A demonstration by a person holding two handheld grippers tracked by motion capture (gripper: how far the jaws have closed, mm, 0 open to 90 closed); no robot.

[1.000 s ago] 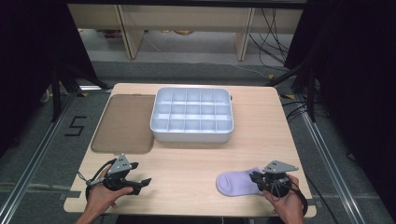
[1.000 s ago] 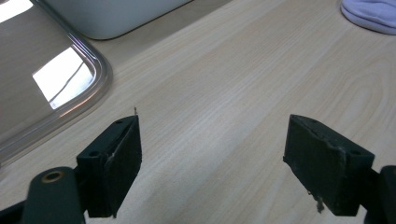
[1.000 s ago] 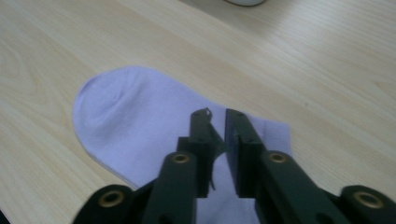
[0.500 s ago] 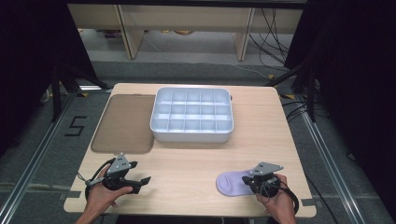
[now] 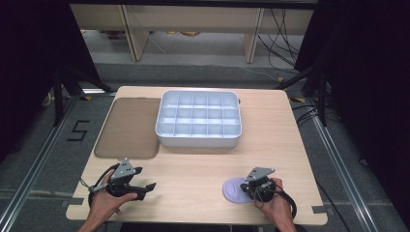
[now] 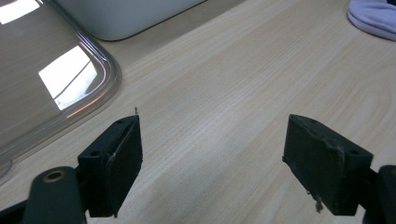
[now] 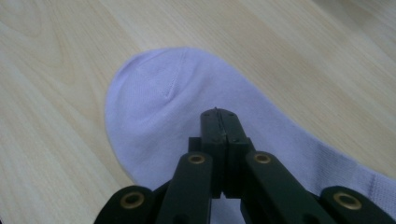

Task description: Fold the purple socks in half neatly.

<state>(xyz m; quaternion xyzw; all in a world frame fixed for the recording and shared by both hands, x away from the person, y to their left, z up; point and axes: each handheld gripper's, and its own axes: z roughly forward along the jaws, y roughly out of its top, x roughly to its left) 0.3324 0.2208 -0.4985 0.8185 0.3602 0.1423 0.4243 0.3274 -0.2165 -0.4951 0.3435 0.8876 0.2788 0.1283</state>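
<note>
Hiding sock point(image 7: 187, 112) middle | right gripper point(image 7: 219, 114) jaws together | heel cut off

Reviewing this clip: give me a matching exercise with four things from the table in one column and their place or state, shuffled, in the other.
1. sock
2. compartment tray
3. lid
4. left hand-held gripper

a. jaws open, nothing between them
b. clear, flat at the table's left
c. pale purple, under the right hand-held gripper
d. white, empty, mid-table

Pairs: 1-c, 2-d, 3-b, 4-a
</note>
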